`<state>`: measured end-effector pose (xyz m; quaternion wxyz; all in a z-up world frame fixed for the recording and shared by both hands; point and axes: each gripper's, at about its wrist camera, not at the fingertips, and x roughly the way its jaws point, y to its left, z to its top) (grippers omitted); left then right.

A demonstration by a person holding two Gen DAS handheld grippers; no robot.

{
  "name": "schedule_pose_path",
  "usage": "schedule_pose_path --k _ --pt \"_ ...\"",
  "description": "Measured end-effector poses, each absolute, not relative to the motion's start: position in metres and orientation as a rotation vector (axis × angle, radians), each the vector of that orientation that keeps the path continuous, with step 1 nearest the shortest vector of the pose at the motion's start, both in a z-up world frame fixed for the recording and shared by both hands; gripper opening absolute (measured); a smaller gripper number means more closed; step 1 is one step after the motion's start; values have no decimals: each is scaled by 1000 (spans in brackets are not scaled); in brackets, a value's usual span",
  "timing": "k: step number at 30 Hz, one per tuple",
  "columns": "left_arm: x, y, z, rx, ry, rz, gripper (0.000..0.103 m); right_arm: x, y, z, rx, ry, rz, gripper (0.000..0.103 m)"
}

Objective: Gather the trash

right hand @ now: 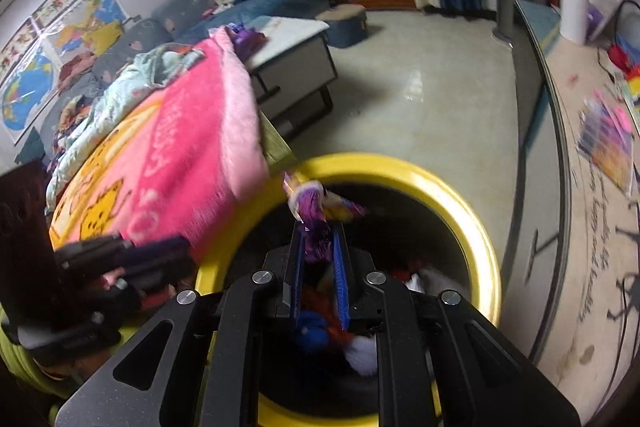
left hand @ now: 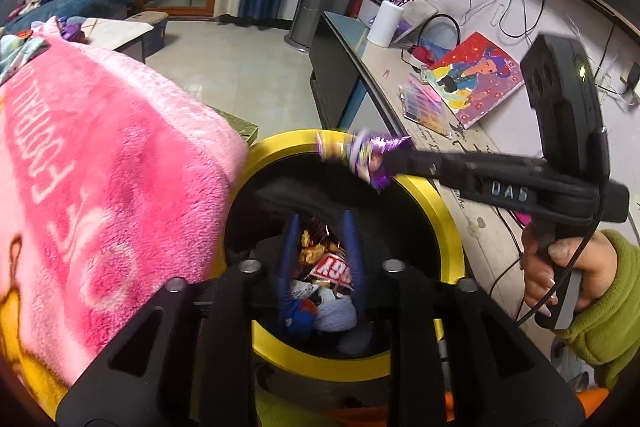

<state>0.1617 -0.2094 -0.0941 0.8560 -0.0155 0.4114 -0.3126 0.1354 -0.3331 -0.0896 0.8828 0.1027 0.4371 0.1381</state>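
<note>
Glossy yellow plastic rings the round mouth of the trash bin (left hand: 448, 227), its inside black and holding a heap of crumpled wrappers (left hand: 328, 267), too jumbled to count. Your right gripper (right hand: 316, 227) is clenched on one crinkled purple foil wrapper (right hand: 314, 215), held over the bin's far rim; from the left wrist view that same wrapper (left hand: 368, 155) shows at the tip of the gripper's long black arm, above the opening. Your left gripper (left hand: 320, 223) points straight down into the bin, its two blue-edged fingers (left hand: 352, 239) a little apart with nothing visibly between them; the wrappers seen in the gap lie lower in the bin. One fluffy pink blanket (left hand: 100, 155), printed with pale lettering and a yellow cartoon figure, drapes just beside the bin's left rim. Across the floor stands one curved, pale console table (left hand: 400, 79) with a smooth white cylindrical vase (left hand: 385, 23) of red berry sprigs.
</note>
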Motion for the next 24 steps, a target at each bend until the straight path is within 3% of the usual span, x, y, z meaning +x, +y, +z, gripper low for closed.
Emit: schedule_pose_path --k 4,6,8,10,11,14,24 --pt "163 -209 -92 -38 854 -646 50 125 -341 -95 210 926 244 51" --pt "163 -204 -89 -55 851 -640 57 123 -342 -94 210 922 236 55" --pt "163 -199 -86 -66 840 -622 66 120 -340 -89 215 908 224 71" --pt "163 -191 -80 -78 821 -592 86 117 -335 -80 218 873 209 83" --pt "163 -186 -77 -79 805 -562 88 116 -332 -74 221 852 197 89" --pt "165 -169 -68 -84 785 -478 92 116 -318 -56 228 807 163 96" --pt "157 -97 -47 -92 732 -271 92 114 -232 -35 196 789 147 96"
